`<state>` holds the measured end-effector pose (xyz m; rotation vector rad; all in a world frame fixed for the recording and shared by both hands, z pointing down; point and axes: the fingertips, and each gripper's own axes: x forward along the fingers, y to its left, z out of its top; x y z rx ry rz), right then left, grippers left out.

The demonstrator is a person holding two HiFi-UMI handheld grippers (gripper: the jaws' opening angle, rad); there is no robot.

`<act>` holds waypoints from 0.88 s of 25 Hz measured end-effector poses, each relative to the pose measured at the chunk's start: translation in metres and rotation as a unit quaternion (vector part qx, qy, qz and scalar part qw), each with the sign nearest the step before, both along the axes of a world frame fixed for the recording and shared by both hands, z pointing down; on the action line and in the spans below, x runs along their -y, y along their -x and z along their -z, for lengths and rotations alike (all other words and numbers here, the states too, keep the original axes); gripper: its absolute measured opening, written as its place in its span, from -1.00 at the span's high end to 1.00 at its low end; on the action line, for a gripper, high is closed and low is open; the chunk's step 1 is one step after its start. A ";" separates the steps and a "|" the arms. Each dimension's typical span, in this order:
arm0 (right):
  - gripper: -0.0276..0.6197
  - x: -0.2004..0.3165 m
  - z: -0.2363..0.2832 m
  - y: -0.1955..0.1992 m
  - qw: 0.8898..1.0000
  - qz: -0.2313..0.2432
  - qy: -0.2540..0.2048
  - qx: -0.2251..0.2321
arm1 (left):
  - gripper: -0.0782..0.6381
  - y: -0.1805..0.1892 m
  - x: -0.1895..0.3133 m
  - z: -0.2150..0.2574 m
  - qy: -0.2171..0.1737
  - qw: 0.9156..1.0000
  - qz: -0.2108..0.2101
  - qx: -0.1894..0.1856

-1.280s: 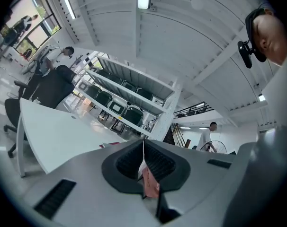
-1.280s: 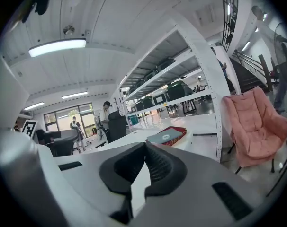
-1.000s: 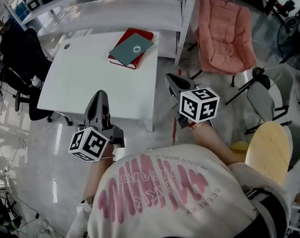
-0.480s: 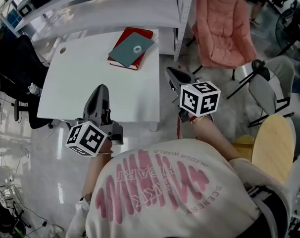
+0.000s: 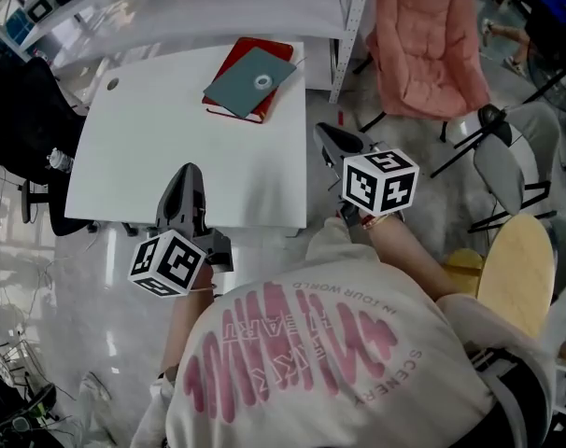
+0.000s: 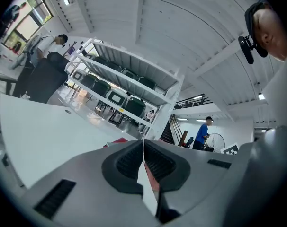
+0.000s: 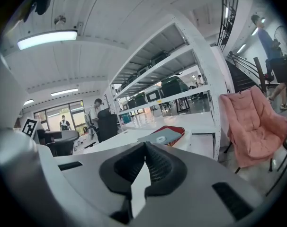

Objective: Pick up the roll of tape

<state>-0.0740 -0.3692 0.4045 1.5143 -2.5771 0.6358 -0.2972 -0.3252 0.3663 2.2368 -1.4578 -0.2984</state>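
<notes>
The roll of tape [image 5: 262,81] is a small pale ring lying on a grey-blue book [image 5: 248,83], which rests on a red book [image 5: 269,50] at the far right of the white table [image 5: 152,147]. In the right gripper view the tape [image 7: 160,138] shows just above the jaws, some way ahead. My left gripper [image 5: 188,171] is shut and empty over the table's near part. My right gripper [image 5: 322,131], also shut and empty, hangs just off the table's right edge. From the left gripper [image 6: 143,140], only a sliver of the red book [image 6: 117,140] shows.
A white shelving rack [image 5: 218,7] stands behind the table, its post [image 5: 344,35] close to the books. A pink folding chair [image 5: 423,45] is at the right, a black office chair [image 5: 21,91] at the left. A grey chair [image 5: 507,166] and a wooden stool [image 5: 512,269] stand at the right.
Both grippers have come closer to the table and lower. The left one now reaches over its near edge. The books and tape have not moved. Both stay shut.
</notes>
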 end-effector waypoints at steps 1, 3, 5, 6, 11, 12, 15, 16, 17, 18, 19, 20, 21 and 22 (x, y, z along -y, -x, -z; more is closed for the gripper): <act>0.86 0.005 -0.002 0.003 1.000 0.004 0.003 -0.003 | 0.71 0.002 0.003 -0.003 0.003 1.000 0.005 -0.002; 0.87 0.020 -0.006 0.007 1.000 0.012 0.006 -0.005 | 0.71 0.005 0.014 -0.007 0.006 1.000 0.012 -0.006; 0.87 0.039 -0.012 0.011 1.000 0.022 0.012 -0.006 | 0.71 0.006 0.027 -0.011 0.008 1.000 0.020 -0.011; 0.87 0.048 -0.014 0.014 0.999 0.030 0.016 -0.006 | 0.71 0.006 0.033 -0.012 0.009 1.000 0.026 -0.013; 0.87 0.104 -0.018 0.017 0.997 0.070 0.025 -0.018 | 0.71 0.001 0.067 -0.016 0.008 0.998 0.058 -0.027; 0.86 0.116 -0.020 0.017 0.996 0.080 0.028 -0.020 | 0.71 0.001 0.072 -0.017 0.010 0.997 0.070 -0.030; 0.87 0.152 -0.027 0.015 0.993 0.106 0.033 -0.028 | 0.71 -0.002 0.088 -0.025 0.017 0.994 0.103 -0.033; 0.87 0.164 -0.030 0.013 0.993 0.113 0.035 -0.030 | 0.71 -0.004 0.093 -0.028 0.019 0.993 0.113 -0.033; 0.87 0.175 -0.033 0.012 0.992 0.119 0.036 -0.032 | 0.71 -0.005 0.098 -0.030 0.021 0.992 0.122 -0.032; 0.87 0.187 -0.035 0.012 0.991 0.125 0.038 -0.033 | 0.71 -0.006 0.103 -0.033 0.024 0.991 0.132 -0.030; 0.87 0.198 -0.038 0.012 0.990 0.130 0.040 -0.035 | 0.71 -0.006 0.107 -0.035 0.027 0.989 0.142 -0.028; 0.87 0.209 -0.041 0.013 0.989 0.136 0.043 -0.036 | 0.71 -0.005 0.110 -0.037 0.030 0.987 0.153 -0.028; 0.87 0.218 -0.044 0.014 0.988 0.141 0.046 -0.037 | 0.71 -0.003 0.112 -0.039 0.033 0.985 0.165 -0.029; 0.86 0.228 -0.047 0.016 0.987 0.146 0.050 -0.038 | 0.71 -0.001 0.114 -0.041 0.036 0.983 0.176 -0.030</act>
